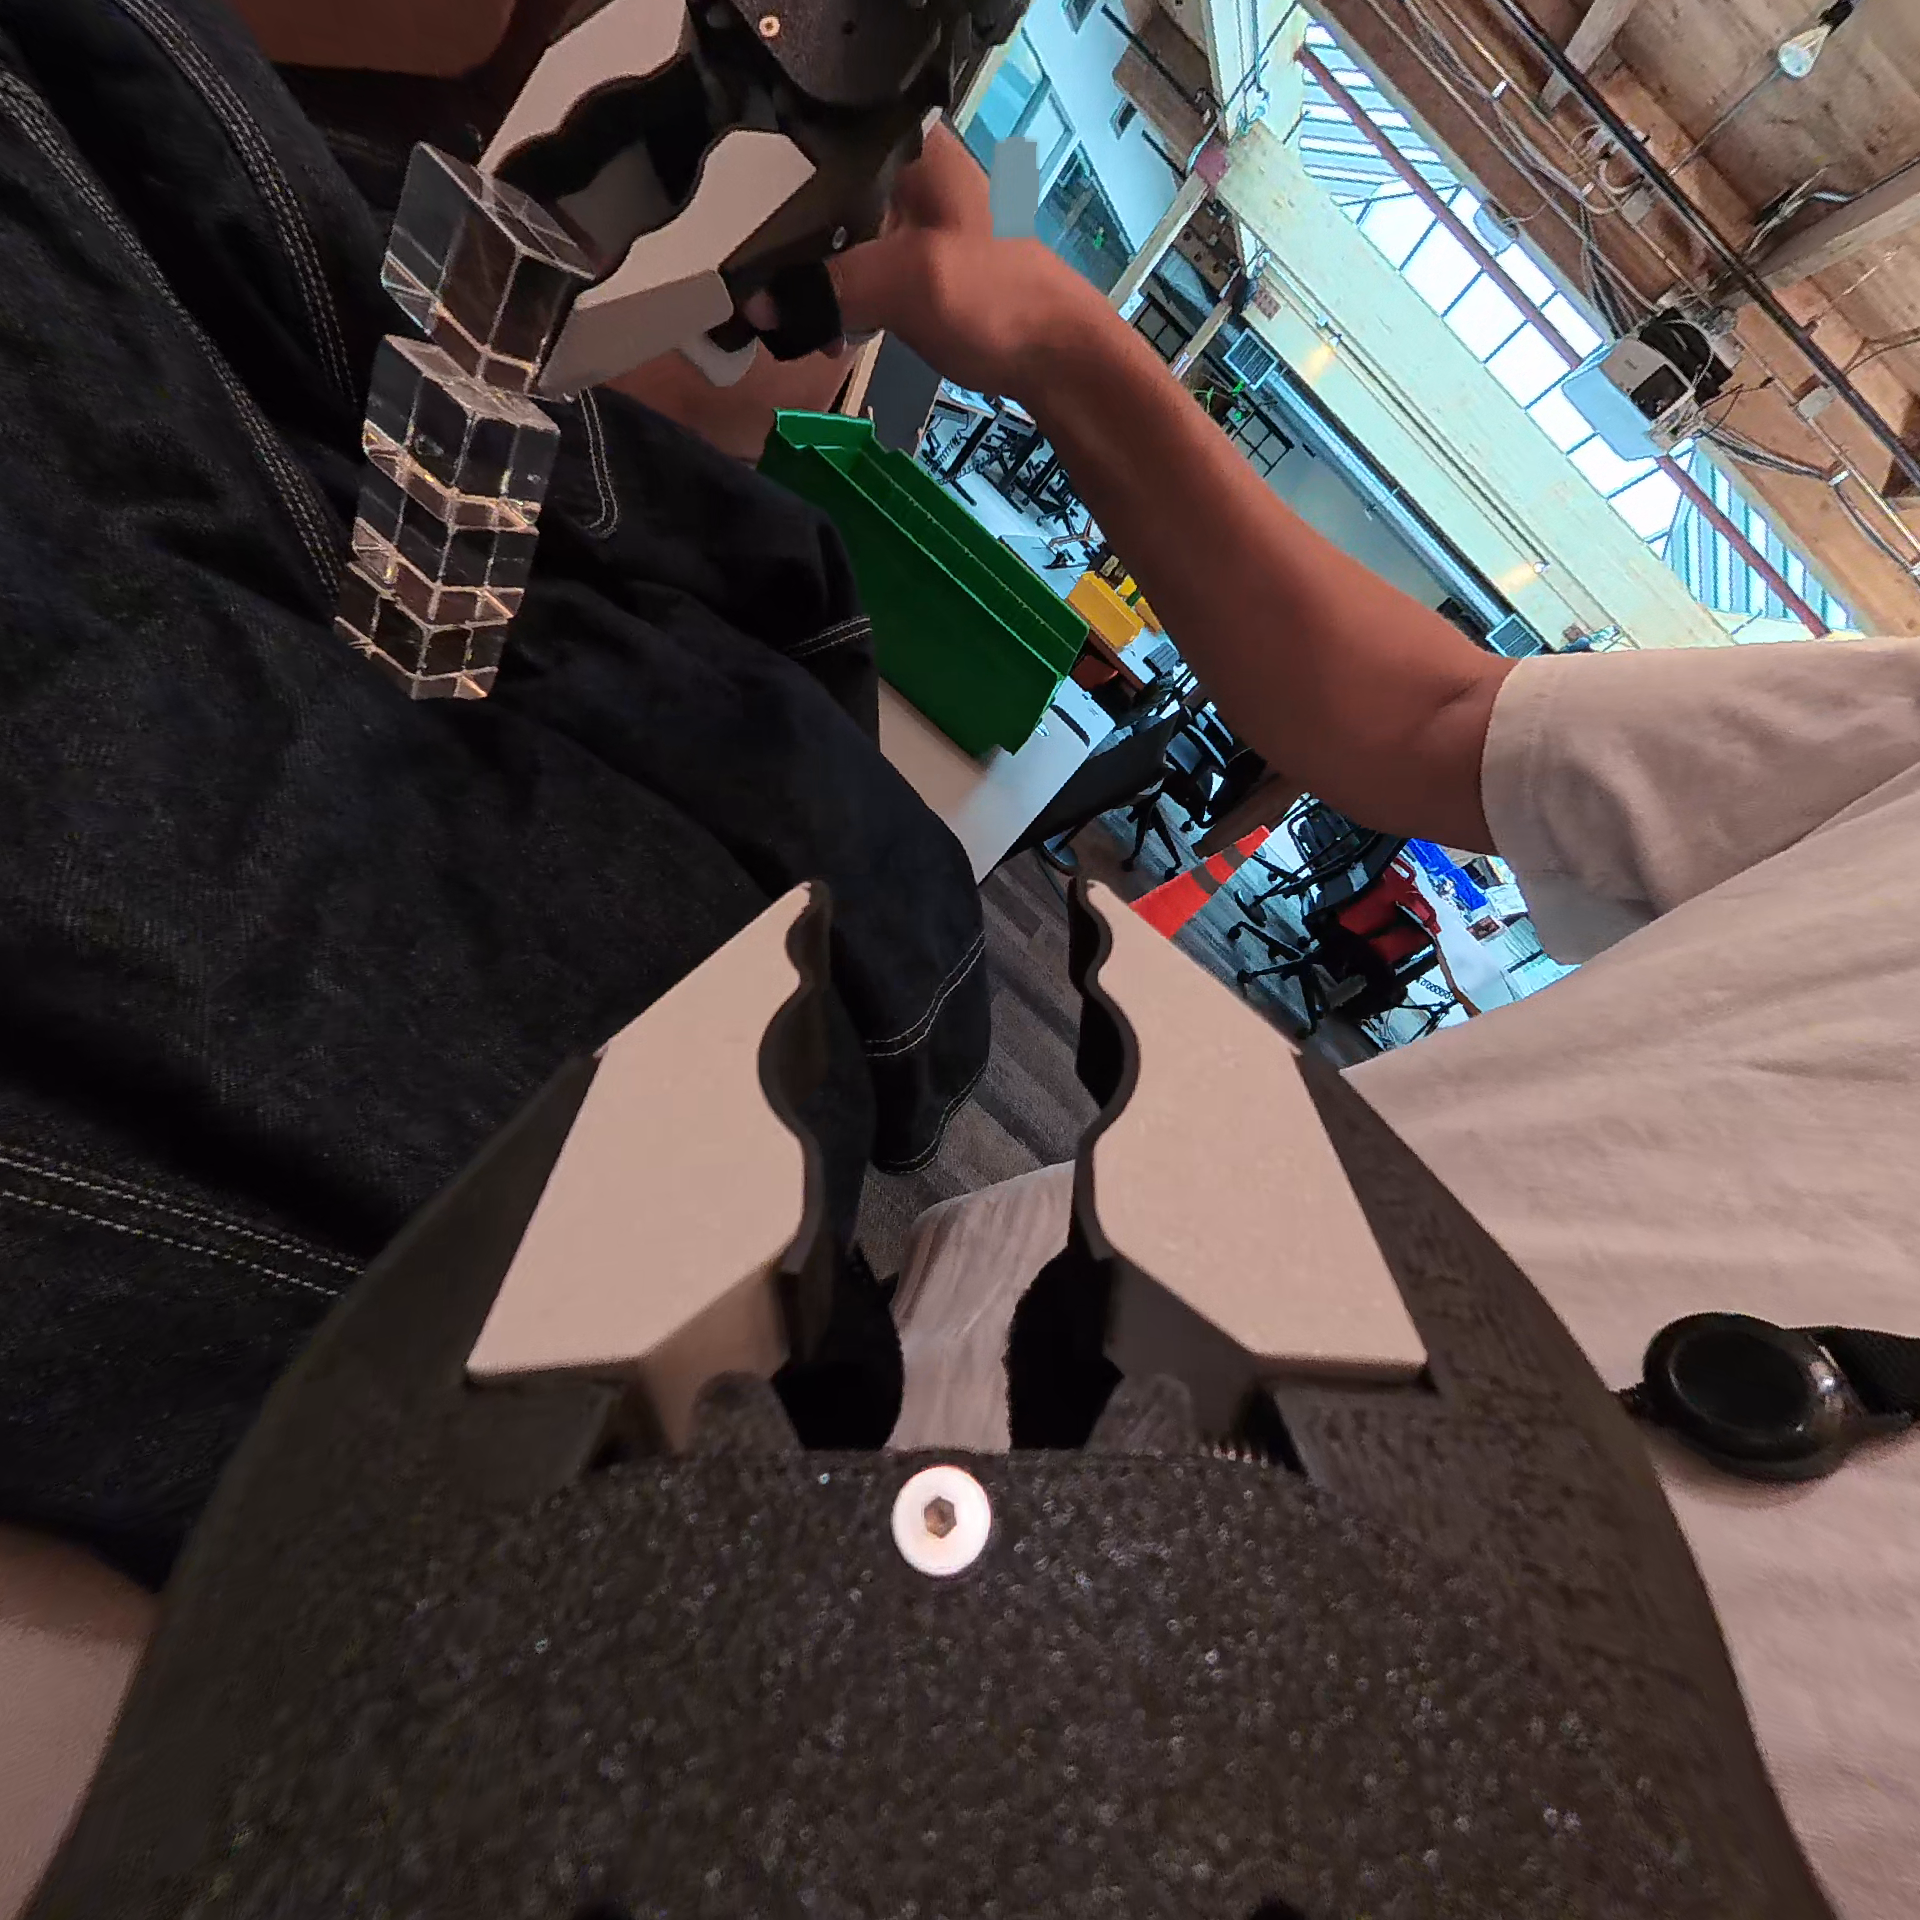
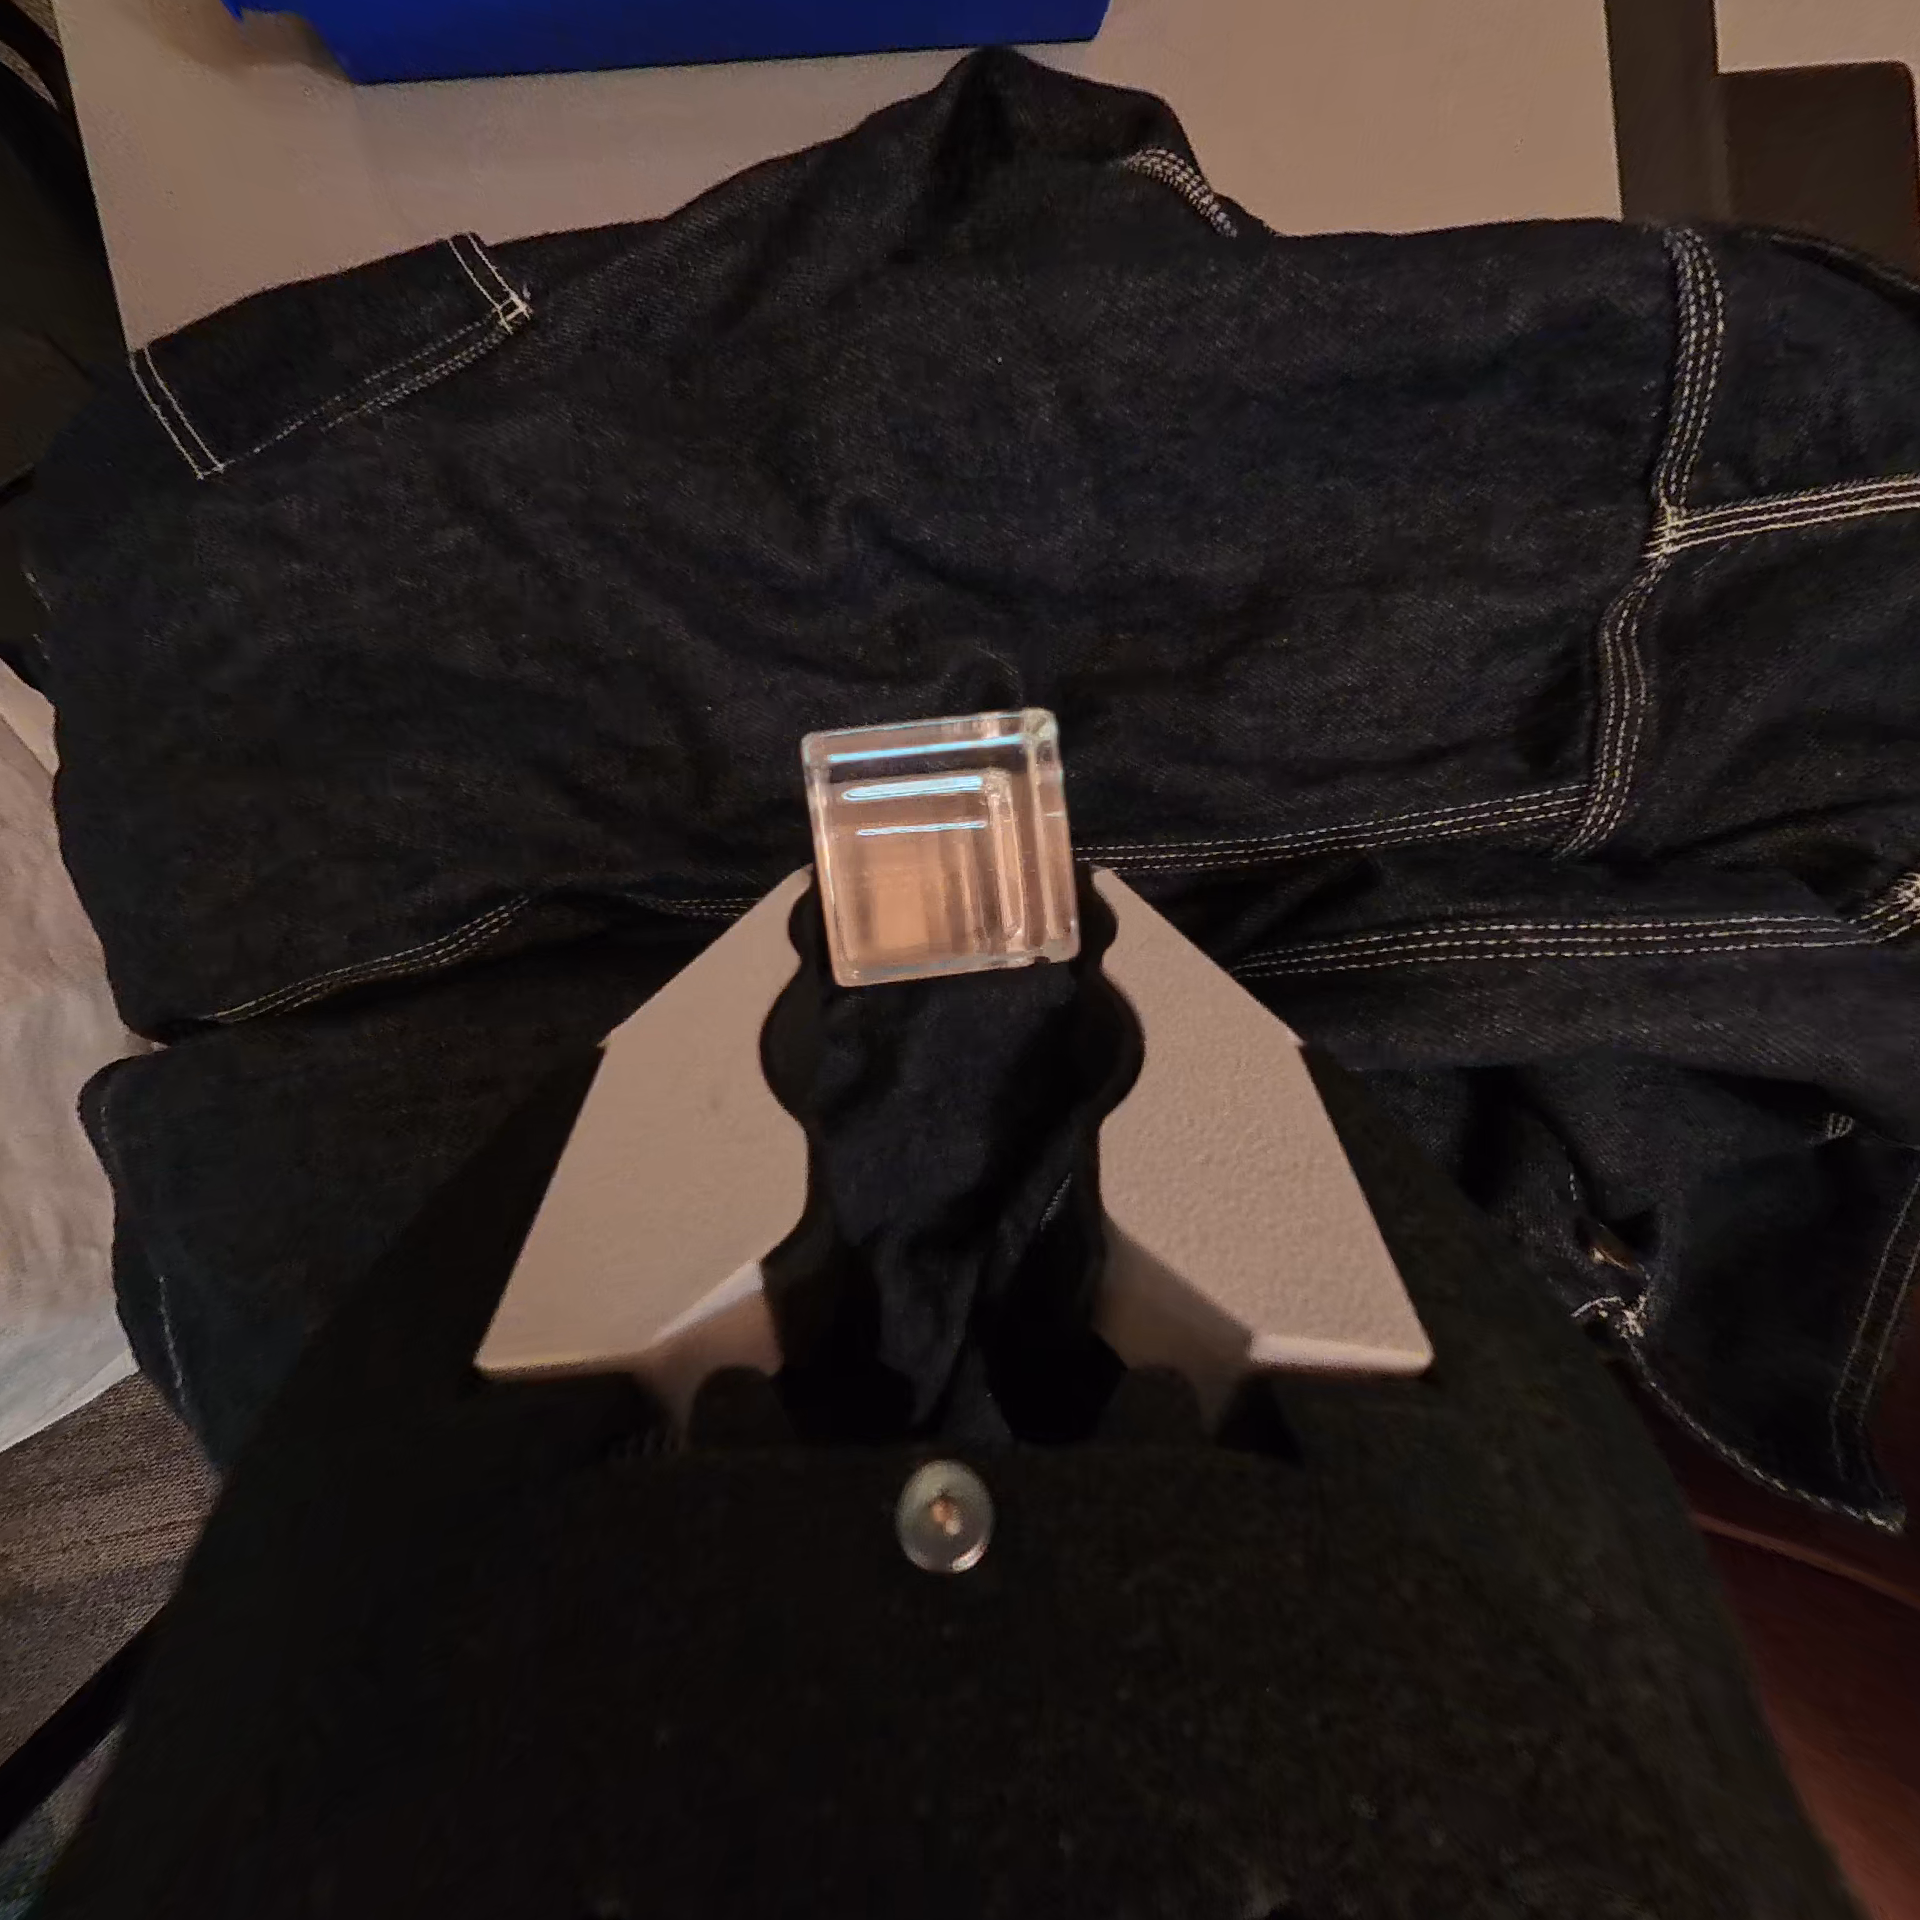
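Observation:
A stack of several clear acrylic cubes [image 1: 447, 520] stands on a dark denim garment [image 1: 312, 935]. My right gripper [image 1: 520, 272] comes in from above and is shut on the top clear cube [image 1: 483, 260]. In the right wrist view the cube [image 2: 940, 852] sits between my right gripper's [image 2: 951, 883] fingertips, with the denim [image 2: 935, 468] spread below; the lower cubes are hidden under it. My left gripper [image 1: 945, 914] is open and empty, off the garment's edge, well away from the stack.
A green bin [image 1: 935, 603] stands on the white table [image 1: 997, 800] beyond the garment. A blue bin [image 2: 665, 31] is at the far table edge. A person's bare arm [image 1: 1195, 540] and white shirt [image 1: 1662, 1143] fill the right of the left wrist view.

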{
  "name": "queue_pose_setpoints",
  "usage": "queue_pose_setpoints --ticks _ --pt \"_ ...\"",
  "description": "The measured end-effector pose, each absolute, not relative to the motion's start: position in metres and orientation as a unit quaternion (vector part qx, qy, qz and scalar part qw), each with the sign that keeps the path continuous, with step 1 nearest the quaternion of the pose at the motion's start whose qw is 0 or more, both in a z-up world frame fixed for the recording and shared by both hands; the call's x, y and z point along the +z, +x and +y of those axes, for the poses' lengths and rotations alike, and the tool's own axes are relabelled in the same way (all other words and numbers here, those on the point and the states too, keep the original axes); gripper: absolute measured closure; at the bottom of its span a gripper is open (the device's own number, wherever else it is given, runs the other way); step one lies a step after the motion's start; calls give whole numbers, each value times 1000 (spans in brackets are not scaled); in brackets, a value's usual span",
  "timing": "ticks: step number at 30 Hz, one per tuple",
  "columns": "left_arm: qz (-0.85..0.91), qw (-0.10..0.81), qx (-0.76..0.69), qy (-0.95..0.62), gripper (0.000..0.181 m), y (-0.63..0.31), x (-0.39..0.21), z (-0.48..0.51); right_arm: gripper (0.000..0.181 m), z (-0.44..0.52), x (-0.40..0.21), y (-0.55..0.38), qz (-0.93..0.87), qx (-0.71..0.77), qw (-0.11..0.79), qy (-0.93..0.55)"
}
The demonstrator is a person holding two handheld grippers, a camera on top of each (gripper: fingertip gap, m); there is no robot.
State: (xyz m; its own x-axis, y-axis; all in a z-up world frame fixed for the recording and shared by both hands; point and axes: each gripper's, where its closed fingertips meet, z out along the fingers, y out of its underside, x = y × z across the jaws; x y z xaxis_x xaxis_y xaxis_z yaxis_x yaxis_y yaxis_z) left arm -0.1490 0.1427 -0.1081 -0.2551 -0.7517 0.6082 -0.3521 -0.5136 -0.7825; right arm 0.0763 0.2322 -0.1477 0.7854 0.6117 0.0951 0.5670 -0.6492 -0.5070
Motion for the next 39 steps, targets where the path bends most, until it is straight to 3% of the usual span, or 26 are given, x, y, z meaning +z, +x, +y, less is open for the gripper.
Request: queue_pose_setpoints --ticks 39 --pt "477 146 -640 -584 134 -149 -112 132 135 234 -156 74 -301 75 277 -909"
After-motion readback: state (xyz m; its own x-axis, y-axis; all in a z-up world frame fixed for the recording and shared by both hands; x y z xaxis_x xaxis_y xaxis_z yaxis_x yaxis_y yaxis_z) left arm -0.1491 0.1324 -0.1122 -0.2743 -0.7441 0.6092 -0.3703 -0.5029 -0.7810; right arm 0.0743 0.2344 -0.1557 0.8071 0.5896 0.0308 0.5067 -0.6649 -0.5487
